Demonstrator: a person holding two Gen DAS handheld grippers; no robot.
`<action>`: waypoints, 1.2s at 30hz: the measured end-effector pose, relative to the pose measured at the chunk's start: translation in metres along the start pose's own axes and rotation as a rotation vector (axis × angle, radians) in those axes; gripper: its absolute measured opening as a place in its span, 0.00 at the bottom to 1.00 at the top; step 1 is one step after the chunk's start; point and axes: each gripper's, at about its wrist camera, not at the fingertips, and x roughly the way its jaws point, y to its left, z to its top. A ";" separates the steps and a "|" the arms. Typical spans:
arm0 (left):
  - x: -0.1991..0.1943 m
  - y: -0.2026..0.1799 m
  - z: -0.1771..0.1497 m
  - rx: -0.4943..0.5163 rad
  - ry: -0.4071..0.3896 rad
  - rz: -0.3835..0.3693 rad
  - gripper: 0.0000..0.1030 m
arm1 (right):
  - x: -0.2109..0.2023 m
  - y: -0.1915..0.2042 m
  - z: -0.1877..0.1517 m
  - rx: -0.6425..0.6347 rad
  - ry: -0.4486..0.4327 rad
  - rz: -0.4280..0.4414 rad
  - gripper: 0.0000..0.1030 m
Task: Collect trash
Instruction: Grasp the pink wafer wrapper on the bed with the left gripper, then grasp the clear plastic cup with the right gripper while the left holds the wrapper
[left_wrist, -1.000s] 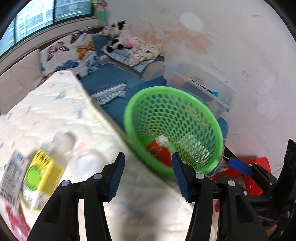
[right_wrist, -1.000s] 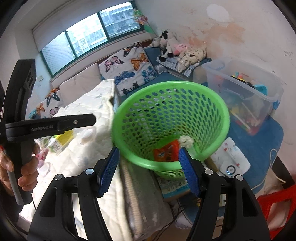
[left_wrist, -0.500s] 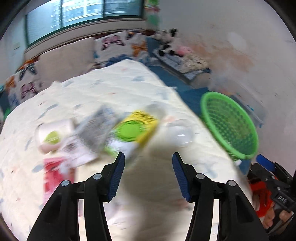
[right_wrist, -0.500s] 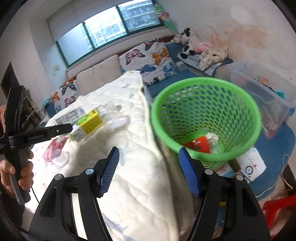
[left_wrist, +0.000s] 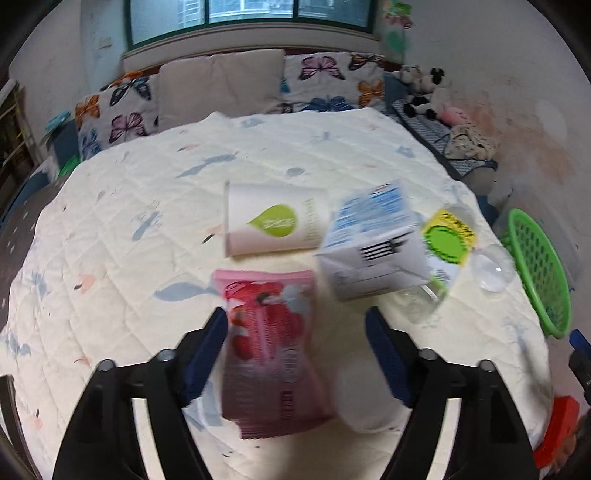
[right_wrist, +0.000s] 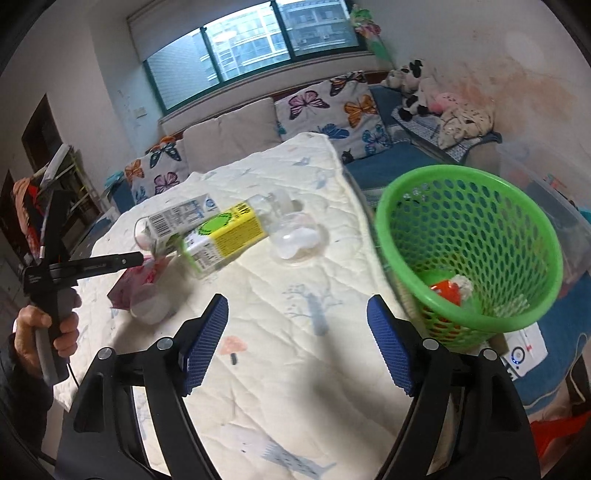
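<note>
Blur smears the left wrist view, so the print on the pink wrapper (left_wrist: 273, 354) can't be read, and its near end is lost behind the left gripper (left_wrist: 295, 332). Those jaws have just been opening and stand wide, the crinkly wrapper lying flat between them with no pad pressing on it. Just inside the right-hand pad, a soft white lump (left_wrist: 365, 398), too hazy to name. Beyond the tips, a paper cup (left_wrist: 275, 223) on its side with a green leaf mark, a boxy white carton (left_wrist: 373, 251), and a clear bottle with a yellow-green label (left_wrist: 443, 243), all on the quilted cream bedspread (left_wrist: 147, 229).

Over to the right gripper (right_wrist: 297, 339): jaws have also just been opening, wide now, only quilt between them. Ahead and to the right, the green perforated plastic basket (right_wrist: 472, 236), round and tapered, holds an orange wrapper (right_wrist: 445, 290) and a white crumpled wad (right_wrist: 463, 284); its base is cut off by the bed edge.
</note>
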 end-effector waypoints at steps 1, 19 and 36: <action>0.003 0.003 -0.001 -0.004 0.007 -0.002 0.75 | 0.002 0.003 0.000 -0.005 0.003 0.004 0.77; 0.038 0.033 -0.011 -0.090 0.103 -0.078 0.51 | 0.037 0.066 -0.006 -0.136 0.093 0.099 0.78; -0.010 0.048 -0.016 -0.085 0.008 -0.101 0.40 | 0.087 0.138 -0.014 -0.238 0.191 0.239 0.78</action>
